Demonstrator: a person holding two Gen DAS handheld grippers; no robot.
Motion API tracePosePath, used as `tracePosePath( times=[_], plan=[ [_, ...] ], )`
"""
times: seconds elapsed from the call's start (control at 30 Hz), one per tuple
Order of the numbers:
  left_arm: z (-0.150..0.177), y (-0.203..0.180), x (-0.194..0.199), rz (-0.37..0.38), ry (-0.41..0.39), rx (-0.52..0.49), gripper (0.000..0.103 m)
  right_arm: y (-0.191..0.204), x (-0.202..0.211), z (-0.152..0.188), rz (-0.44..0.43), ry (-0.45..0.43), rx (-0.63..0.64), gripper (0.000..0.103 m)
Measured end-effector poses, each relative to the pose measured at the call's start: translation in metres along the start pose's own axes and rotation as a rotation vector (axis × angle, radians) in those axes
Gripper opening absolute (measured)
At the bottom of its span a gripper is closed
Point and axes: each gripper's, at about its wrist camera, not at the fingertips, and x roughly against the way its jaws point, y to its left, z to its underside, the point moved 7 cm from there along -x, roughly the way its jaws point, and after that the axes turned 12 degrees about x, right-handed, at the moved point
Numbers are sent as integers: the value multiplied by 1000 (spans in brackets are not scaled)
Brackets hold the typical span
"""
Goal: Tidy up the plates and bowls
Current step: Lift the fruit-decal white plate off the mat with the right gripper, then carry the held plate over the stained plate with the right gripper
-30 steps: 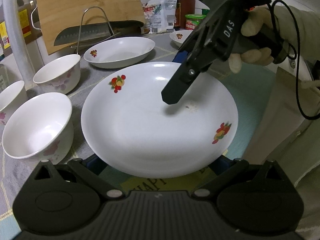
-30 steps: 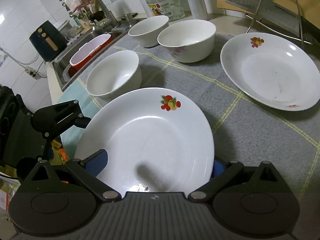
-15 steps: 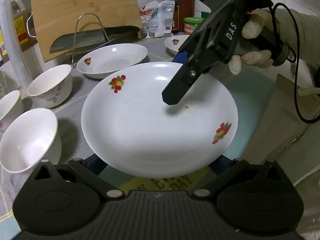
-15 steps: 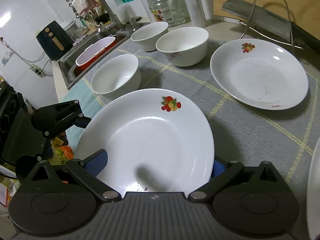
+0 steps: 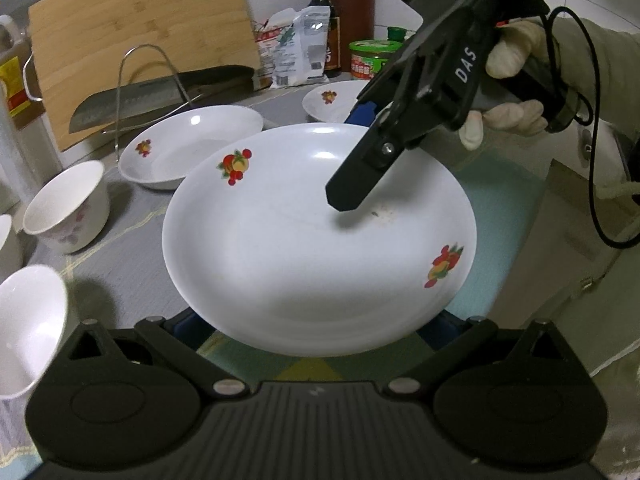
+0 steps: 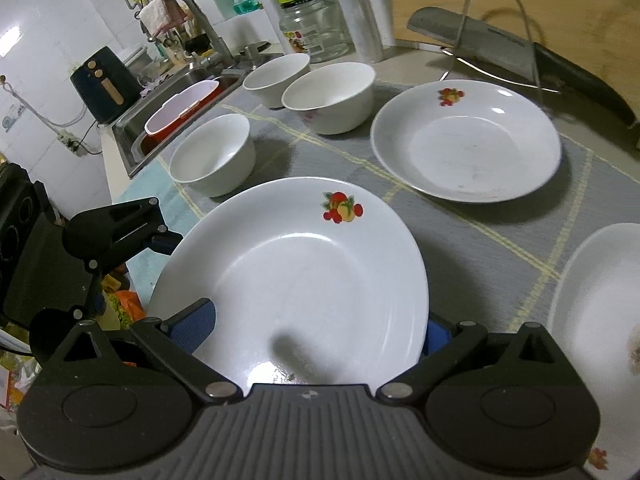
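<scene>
Left wrist view: shows fruit-patterned plate (image 5: 304, 248) held off the grey mat (image 5: 132, 248), framed exactly as half a second back, with bowls (image 5: 66, 204) and second plate (image 5: 192, 144) shifted leftward and lower in frame. Indicates transport under way, with no slip in the grip. Finds right gripper (image 5: 356, 160) pinching the far rim, one finger over the upper face, blue pad beneath. Finds left gripper (image 5: 316, 328) spread wide, both pads visible under the near rim; cannot confirm contact or support.

Right wrist view: confirms plate tilted across the fingers and second plate now nearer. Picks up third plate (image 6: 592, 320) newly entering at right edge.

Judged: stacking step in progress, either resting plate a possible destination, nothing stacked yet. Recommends level lowering, concentric placement, and release only after rim contact.
</scene>
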Motion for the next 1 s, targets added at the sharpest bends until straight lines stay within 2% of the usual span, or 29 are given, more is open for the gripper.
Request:
tracePosePath(
  times=[0.37,1.0],
  plan=[
    [-23,-19,-23,23,1,-43,103,-27,28,16,32,-24,-24,103],
    [-71,-52,-72,112,1,-134,103,-84,77,48,129,-70,-111,103]
  ],
)
